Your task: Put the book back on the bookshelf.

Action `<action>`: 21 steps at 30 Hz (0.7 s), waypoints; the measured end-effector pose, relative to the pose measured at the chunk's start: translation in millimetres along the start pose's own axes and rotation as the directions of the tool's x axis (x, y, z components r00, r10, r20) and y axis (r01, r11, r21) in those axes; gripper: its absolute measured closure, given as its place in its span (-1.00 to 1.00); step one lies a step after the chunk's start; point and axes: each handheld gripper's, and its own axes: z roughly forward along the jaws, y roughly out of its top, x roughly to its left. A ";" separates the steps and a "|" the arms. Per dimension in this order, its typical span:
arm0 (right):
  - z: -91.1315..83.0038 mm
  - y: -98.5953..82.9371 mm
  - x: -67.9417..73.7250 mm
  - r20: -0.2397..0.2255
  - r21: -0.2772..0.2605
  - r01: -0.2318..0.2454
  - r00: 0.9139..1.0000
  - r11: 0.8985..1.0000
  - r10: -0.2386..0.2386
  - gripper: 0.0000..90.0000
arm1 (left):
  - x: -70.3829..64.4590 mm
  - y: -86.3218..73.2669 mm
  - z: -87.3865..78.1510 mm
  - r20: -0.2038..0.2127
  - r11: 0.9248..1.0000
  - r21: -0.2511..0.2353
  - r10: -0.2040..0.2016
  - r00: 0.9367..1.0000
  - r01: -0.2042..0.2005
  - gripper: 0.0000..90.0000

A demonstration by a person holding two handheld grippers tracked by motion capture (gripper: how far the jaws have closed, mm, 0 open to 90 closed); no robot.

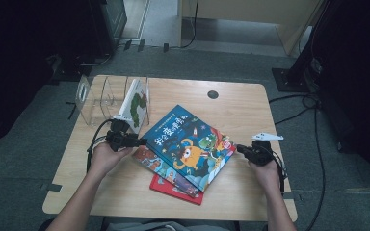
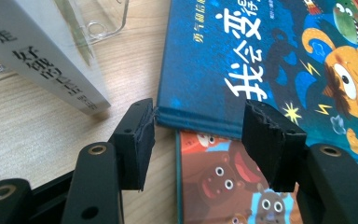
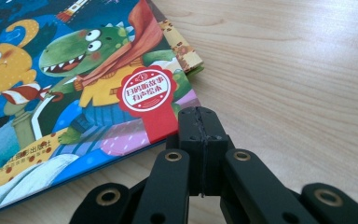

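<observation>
Grey carpet and dark equipment surround a light wooden table [image 1: 250, 110] with rounded corners. Toward its far left corner stands a clear plastic book rack [image 1: 96, 98], and a white book [image 1: 134, 105] leans upright in the rack's right-hand slot. Near the middle of the table, closer to the near edge, lies a skewed stack of picture books: a blue book [image 1: 190, 144] with a yellow monster on its cover is on top, a second illustrated book [image 1: 161, 169] shows beneath its left side, and a red book [image 1: 169, 188] is at the bottom, poking out toward the near edge. The left gripper [image 1: 137, 142] is at the blue book's left corner; in the left gripper view its jaws stand apart on either side of that corner, with nothing pinched between them. The right gripper [image 1: 241, 148] sits at the blue book's right corner, its jaws pressed together on nothing, just beside the cover's edge.
</observation>
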 end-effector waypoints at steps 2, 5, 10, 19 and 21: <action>2.4 1.2 -2.0 -0.002 -0.002 -0.007 1.000 1.000 0.007 1.00 | 0.6 1.4 2.1 0.000 1.000 0.000 -0.004 1.000 0.004 0.00; 4.5 2.4 -2.8 0.000 -0.002 -0.008 1.000 1.000 0.008 1.00 | 0.4 2.0 5.5 -0.005 1.000 -0.003 -0.006 1.000 0.006 0.00; 5.3 3.2 -1.2 0.013 -0.004 -0.010 1.000 1.000 0.010 1.00 | 0.9 1.8 10.8 -0.006 1.000 0.018 -0.004 1.000 0.004 0.00; 5.0 3.3 -0.4 0.014 0.000 -0.016 1.000 1.000 0.016 1.00 | 2.5 1.7 12.7 -0.019 0.998 0.050 -0.030 0.999 0.031 0.30; 5.0 3.2 -0.5 0.015 0.001 -0.013 1.000 1.000 0.013 1.00 | 2.4 1.9 11.7 -0.013 0.997 0.062 -0.038 0.999 0.038 0.38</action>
